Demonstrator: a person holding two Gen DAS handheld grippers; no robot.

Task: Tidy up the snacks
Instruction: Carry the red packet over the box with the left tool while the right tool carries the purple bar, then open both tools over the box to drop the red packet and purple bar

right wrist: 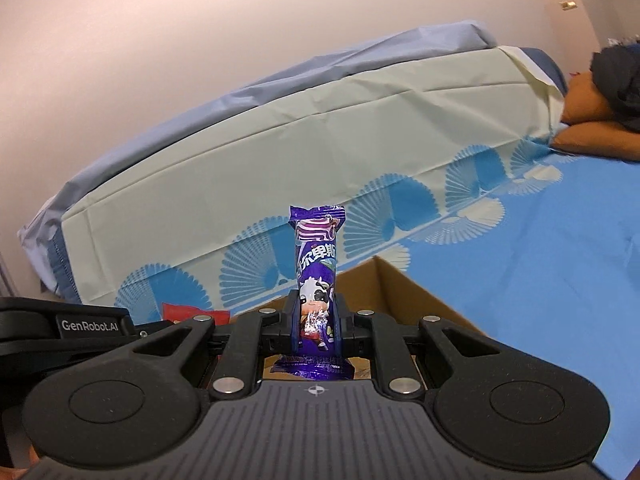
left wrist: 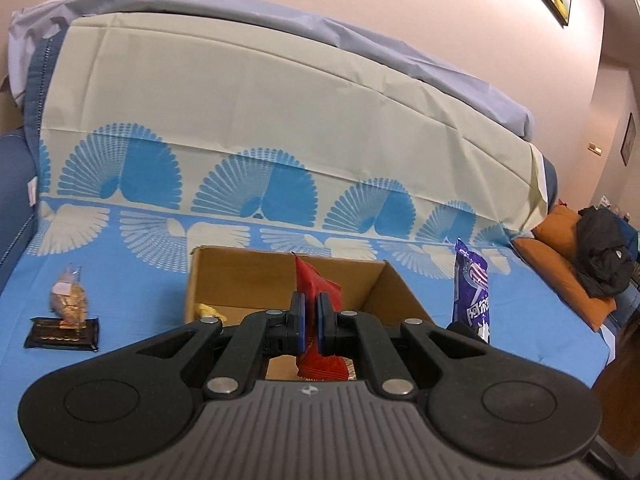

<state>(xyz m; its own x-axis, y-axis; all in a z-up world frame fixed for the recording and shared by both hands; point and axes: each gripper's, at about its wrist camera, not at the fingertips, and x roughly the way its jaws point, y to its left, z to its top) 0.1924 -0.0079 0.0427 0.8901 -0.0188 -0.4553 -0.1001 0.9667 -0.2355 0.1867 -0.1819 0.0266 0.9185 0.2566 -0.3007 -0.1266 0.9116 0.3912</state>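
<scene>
Sofa cover (left wrist: 280, 128): cream and blue fan-print sheet filling most of both views, draped over the backrest across the upper frame and flat over the seat along the lower half.
Cardboard box (left wrist: 240, 276): open, at lower centre of the left wrist view, just beyond the left claw; in the right wrist view its rim shows at lower centre right.
Box contents: something pale yellow lies in the lower left corner of the box (left wrist: 208, 311); most of the floor is hidden by the claws, so I cannot tell what else is inside.
Left gripper (left wrist: 311, 326): pinching a red packet (left wrist: 316, 286) edge-on, held upright over the box.
Right gripper (right wrist: 316, 320): clamped on a purple candy packet (right wrist: 318, 264) with a cow on it, standing upright at centre frame, near the box rim.
Black bar (left wrist: 62, 333): flat on the seat at lower left of the left wrist view, well apart from the box.
Clear snack bag (left wrist: 69, 300): resting against the far edge of the black bar.
Progress: partway, in my judgement; at least one item seems boxed and two are in hand above or beside the box.
Left to do: release both packets into the box, then fetch the bar and the clear bag.
</scene>
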